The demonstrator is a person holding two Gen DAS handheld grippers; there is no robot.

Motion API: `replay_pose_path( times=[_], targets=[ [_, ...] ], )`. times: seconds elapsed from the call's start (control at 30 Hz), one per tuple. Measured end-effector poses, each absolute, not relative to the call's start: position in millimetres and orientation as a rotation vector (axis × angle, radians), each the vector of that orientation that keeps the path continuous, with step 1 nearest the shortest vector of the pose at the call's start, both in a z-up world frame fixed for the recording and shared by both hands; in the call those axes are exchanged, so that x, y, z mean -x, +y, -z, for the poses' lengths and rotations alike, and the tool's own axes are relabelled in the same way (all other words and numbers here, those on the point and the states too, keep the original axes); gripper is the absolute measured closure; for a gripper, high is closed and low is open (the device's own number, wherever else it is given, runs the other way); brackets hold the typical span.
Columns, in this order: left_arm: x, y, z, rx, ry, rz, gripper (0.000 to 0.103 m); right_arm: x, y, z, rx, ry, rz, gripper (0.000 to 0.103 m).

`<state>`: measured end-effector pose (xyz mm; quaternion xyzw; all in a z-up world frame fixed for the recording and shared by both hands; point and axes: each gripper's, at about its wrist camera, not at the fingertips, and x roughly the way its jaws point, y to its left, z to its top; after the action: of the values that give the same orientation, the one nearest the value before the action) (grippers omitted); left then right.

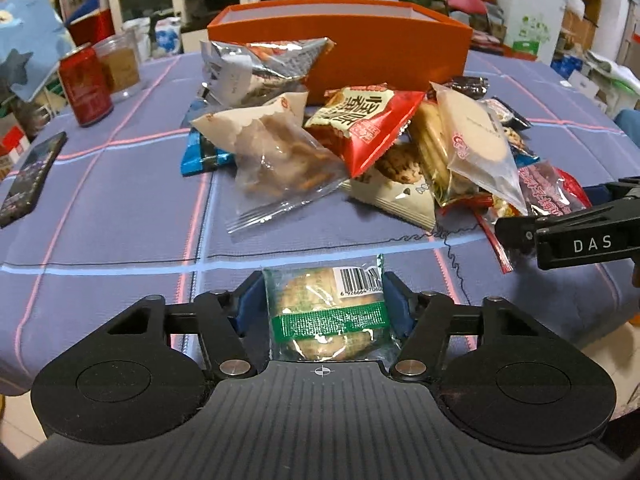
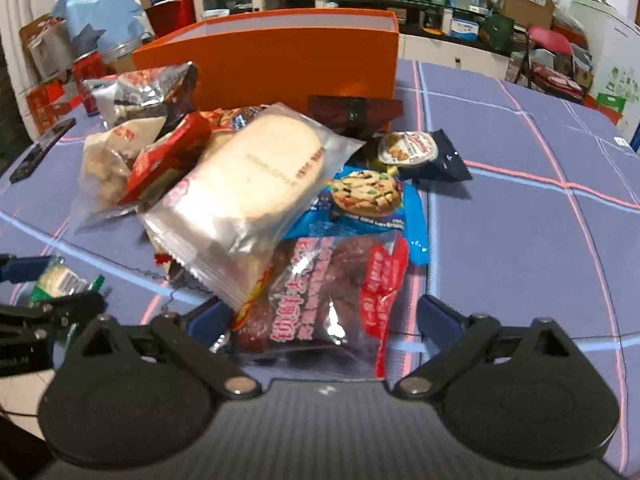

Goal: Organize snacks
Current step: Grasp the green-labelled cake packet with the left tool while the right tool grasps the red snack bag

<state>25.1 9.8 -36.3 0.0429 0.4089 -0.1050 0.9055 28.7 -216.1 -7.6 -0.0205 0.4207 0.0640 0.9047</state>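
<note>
My left gripper (image 1: 323, 300) is shut on a green-banded biscuit pack (image 1: 326, 312), held above the table's near edge; the pack also shows in the right wrist view (image 2: 60, 278). A pile of snack packets (image 1: 360, 140) lies in front of an orange box (image 1: 360, 44). My right gripper (image 2: 320, 312) is open, its jaws on either side of a clear and red dried-meat packet (image 2: 320, 292) at the pile's near edge. It shows at the right of the left wrist view (image 1: 516, 228). A white cake packet (image 2: 256, 184) and a blue cookie packet (image 2: 368, 204) lie just beyond.
A red can (image 1: 85, 86), a clear jar (image 1: 120, 66) and a black phone (image 1: 32, 178) are on the left of the blue checked tablecloth (image 1: 120, 220). Cluttered shelves and boxes stand behind the table.
</note>
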Motion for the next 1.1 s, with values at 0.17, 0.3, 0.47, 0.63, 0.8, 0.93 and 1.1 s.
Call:
replay_pose_path(
  times=[0.17,0.3,0.47,0.63,0.8,0.93,1.1],
  targets=[
    [-24.4,7.5,34.5,-0.086,0.845,0.223,0.08,-25.1,-210.6,2.2,0.053,0.852,-0.177,0.045],
    [-23.2,11.4,32.0,-0.057,0.855,0.24,0.083,-21.7,-208.8,-2.7,0.052,0.852,-0.187,0.053],
    [-18.9,16.3,23.9,-0.03,0.833,0.251,0.083,-9.5,-217.8,-9.7,0.026,0.847,-0.195,0.06],
    [-17.5,21.7,16.2,-0.007,0.812,0.243,0.083,-5.9,-234.2,-15.1,-0.032,0.834,-0.188,0.073],
    [-15.7,18.8,15.1,-0.009,0.809,0.249,0.083,-11.1,-240.4,-14.4,-0.116,0.835,-0.233,0.072],
    [-15.5,18.3,13.8,-0.008,0.802,0.25,0.082,-7.5,-236.2,-20.4,-0.139,0.784,-0.271,0.073],
    [-15.1,16.9,13.3,-0.009,0.802,0.257,0.082,-9.5,-231.2,-18.1,-0.131,0.798,-0.264,0.077]
  ],
)
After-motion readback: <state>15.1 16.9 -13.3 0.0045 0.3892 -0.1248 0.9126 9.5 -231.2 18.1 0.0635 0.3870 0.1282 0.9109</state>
